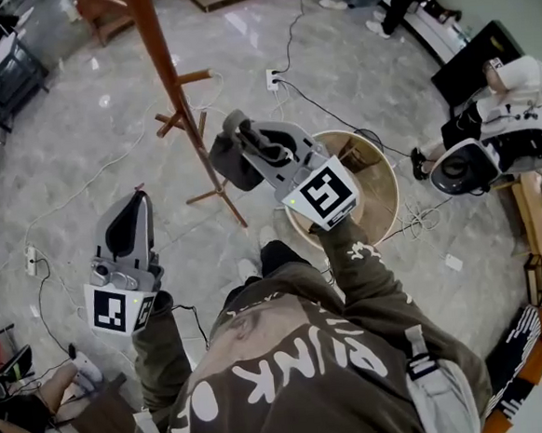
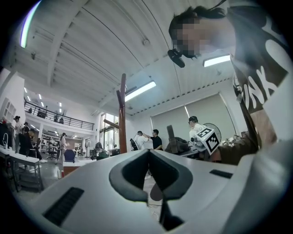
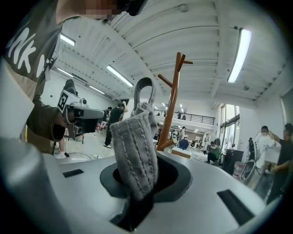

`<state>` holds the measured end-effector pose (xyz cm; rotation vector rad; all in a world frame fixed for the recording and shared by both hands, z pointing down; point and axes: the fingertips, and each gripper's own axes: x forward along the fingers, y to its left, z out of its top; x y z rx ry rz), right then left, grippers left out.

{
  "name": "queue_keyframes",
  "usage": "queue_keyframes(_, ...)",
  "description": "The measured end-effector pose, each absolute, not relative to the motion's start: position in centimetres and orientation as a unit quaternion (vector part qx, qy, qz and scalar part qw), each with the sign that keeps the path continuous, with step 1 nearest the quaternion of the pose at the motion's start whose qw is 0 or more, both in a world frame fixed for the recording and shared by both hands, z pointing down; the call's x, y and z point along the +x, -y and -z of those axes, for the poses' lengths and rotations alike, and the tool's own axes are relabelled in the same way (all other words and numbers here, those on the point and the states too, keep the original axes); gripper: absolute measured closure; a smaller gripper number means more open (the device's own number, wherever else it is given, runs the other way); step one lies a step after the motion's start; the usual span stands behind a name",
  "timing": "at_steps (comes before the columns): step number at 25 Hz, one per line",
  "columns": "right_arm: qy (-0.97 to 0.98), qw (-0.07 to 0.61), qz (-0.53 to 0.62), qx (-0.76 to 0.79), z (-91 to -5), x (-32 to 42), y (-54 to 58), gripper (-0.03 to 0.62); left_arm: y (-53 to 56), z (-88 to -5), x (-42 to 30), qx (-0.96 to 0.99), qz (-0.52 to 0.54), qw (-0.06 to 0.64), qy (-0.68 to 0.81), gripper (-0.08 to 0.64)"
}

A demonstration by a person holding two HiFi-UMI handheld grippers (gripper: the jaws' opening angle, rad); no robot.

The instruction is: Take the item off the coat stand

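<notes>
The brown wooden coat stand (image 1: 175, 88) rises from the marble floor ahead of me, its pegs bare. My right gripper (image 1: 238, 129) is just right of the pole, shut on a grey knitted item (image 1: 232, 163) that hangs off the stand's pegs. In the right gripper view the grey knitted item (image 3: 135, 146) with its loop strap stands up from the right gripper (image 3: 138, 180), and the coat stand (image 3: 171, 103) is behind it. My left gripper (image 1: 139, 199) is lower left of the pole, shut and empty. In its own view the left gripper (image 2: 149, 157) points past the coat stand (image 2: 122, 119).
A round wicker basket (image 1: 386, 169) sits on the floor under my right hand. Cables and a power strip (image 1: 272, 78) lie near the stand's base. A white machine (image 1: 490, 152) and a wooden shelf (image 1: 539, 236) stand at the right. Desks and several people are further off.
</notes>
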<state>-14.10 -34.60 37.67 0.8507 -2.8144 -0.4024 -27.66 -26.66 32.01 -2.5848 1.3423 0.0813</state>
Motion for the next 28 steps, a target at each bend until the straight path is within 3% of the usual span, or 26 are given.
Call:
queue_keyframes(12,0.944,0.059,0.126,0.298,-36.0,-10.9,26.3,0.526,20.8,-31.2,-25.2,-0.881,-0.033,0.123,-0.455,0.555)
queue_keyframes(28,0.952,0.026,0.126,0.277,-35.5,-0.6,7.1,0.526,2.0,-31.5,-13.0,-0.878,0.020,0.148,-0.454,0.555)
